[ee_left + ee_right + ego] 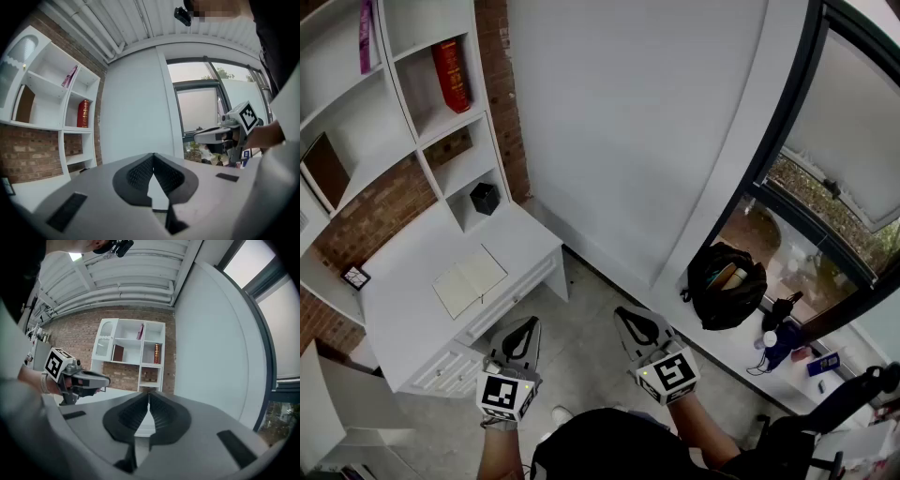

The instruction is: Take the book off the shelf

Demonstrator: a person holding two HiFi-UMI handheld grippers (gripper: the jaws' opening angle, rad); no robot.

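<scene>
A tall white shelf [412,141] stands against the brick wall at the far left. A red book [450,75] stands upright in an upper compartment; it also shows as the red book [83,114] and the red book [157,354]. A pink book [366,36] leans one shelf higher, and a brown book [325,169] stands further left. My left gripper [528,324] and right gripper [626,313] are held low in front of the person, well short of the shelf. Both are shut with nothing between the jaws.
A white desk [403,319] below the shelf carries an open notebook [469,281] and a small clock [355,277]. A black box [484,198] sits in a low compartment. A black backpack [727,286] lies on the window ledge at right. Grey floor lies between.
</scene>
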